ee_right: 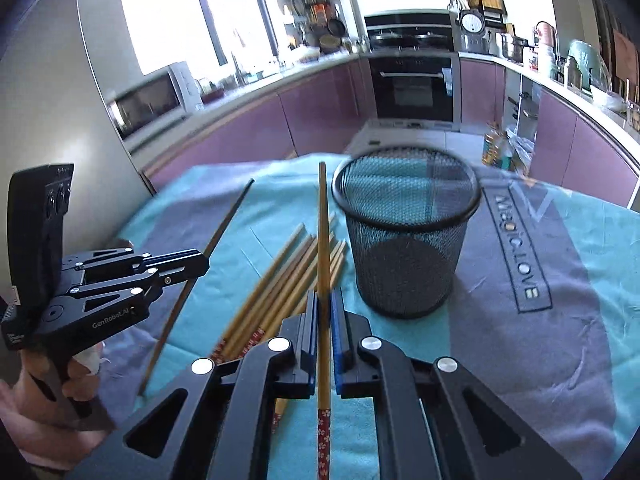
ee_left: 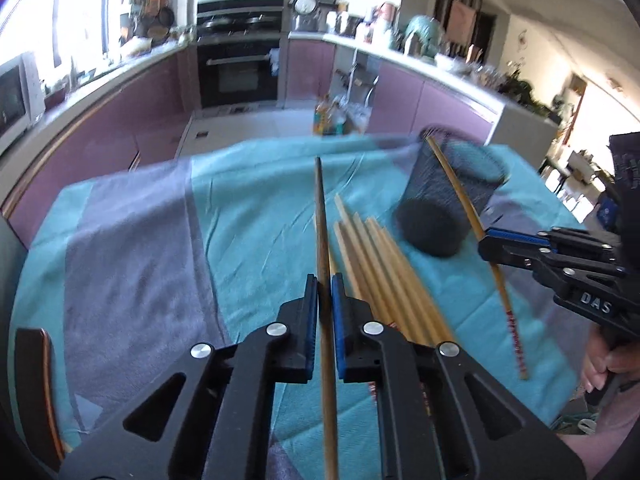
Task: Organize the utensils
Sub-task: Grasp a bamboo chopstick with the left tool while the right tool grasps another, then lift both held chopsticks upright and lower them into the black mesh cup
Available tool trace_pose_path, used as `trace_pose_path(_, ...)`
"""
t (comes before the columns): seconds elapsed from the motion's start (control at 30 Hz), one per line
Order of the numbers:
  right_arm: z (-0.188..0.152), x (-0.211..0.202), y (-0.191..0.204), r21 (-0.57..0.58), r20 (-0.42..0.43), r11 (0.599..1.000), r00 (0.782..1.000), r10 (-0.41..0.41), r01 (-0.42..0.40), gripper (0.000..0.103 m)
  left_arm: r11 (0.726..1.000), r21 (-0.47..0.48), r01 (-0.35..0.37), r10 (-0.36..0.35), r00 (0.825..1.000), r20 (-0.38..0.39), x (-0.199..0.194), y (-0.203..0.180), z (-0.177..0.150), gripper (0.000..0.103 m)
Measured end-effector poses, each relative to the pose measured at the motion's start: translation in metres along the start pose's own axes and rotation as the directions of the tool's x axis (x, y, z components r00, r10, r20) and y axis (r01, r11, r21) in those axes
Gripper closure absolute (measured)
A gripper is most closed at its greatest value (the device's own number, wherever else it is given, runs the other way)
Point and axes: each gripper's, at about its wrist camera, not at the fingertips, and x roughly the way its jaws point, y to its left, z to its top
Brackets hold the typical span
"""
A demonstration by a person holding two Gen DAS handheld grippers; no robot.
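Leftmost, the left gripper [ee_left: 324,280] is clamped on a dark brown wooden chopstick [ee_left: 320,216], raised off the teal and grey cloth [ee_left: 132,240]. Beside it, a bundle of pale bamboo chopsticks [ee_left: 380,272] lies on the cloth. Next stands an upright black wire-mesh cup [ee_right: 406,240]. Rightmost, the right gripper [ee_right: 324,300] pinches one pale red-patterned chopstick [ee_right: 322,216], just beside that cup.

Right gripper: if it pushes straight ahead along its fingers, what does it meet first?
Probably the black mesh cup, at its left wall. The right gripper is shut on a light chopstick whose tip points just left of the rim, so it might slip past onto the teal cloth; depth is unclear.
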Motion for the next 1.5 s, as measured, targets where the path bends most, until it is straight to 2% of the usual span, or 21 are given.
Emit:
trace_pose_path(0.13,0.011,-0.019,-0.001,0.003,0.066,1.000,0.998,0.020,-0.020,0.097,0.998,0.015,0.056,-0.057,0.996,0.065,-0.029,-0.005,0.015,0.095)
trace_pose_path(0.33,0.032,-0.046,-0.004,-0.010,0.165,1.000,0.986,0.026,-0.024,0.097,0.995,0.038,0.093,-0.097,0.983,0.155,-0.068,-0.014,0.035,0.095)
trace_pose_path(0.6,0.069,-0.074,-0.010,-0.041,0.264,0.998,0.963,0.060,-0.051,0.097,0.987,0.047,0.154,-0.161,0.949,0.272,-0.105,-0.030,0.076,0.096)
trace_pose_path(0.77,0.093,-0.092,-0.014,-0.066,0.313,0.997,0.948,0.056,-0.037,0.098,0.978,0.056,0.201,-0.209,0.922,0.327,-0.121,-0.047,0.107,0.096)
trace_pose_path(0.9,0.107,-0.097,-0.021,-0.070,0.335,0.997,0.941,0.038,-0.016,0.098,0.974,0.089,0.210,-0.228,0.905,0.360,-0.128,-0.068,0.128,0.096)
trace_pose_path(1.07,0.116,-0.084,-0.029,-0.070,0.307,0.997,0.952,0.011,0.012,0.098,0.973,0.115,0.198,-0.226,0.912,0.343,-0.106,-0.097,0.143,0.096)
trace_pose_path(1.3,0.105,-0.047,-0.037,-0.080,0.181,0.996,0.983,-0.020,0.035,0.098,0.976,0.121,0.180,-0.203,0.954,0.222,-0.058,-0.125,0.133,0.096)
trace_pose_path(1.43,0.101,-0.024,-0.043,-0.078,0.097,0.996,0.995,-0.033,0.041,0.097,0.977,0.112,0.181,-0.198,0.968,0.156,-0.024,-0.128,0.122,0.096)
trace_pose_path(1.5,0.103,-0.013,-0.046,-0.078,0.056,0.996,0.998,-0.036,0.040,0.097,0.977,0.104,0.189,-0.202,0.971,0.132,-0.003,-0.117,0.117,0.095)
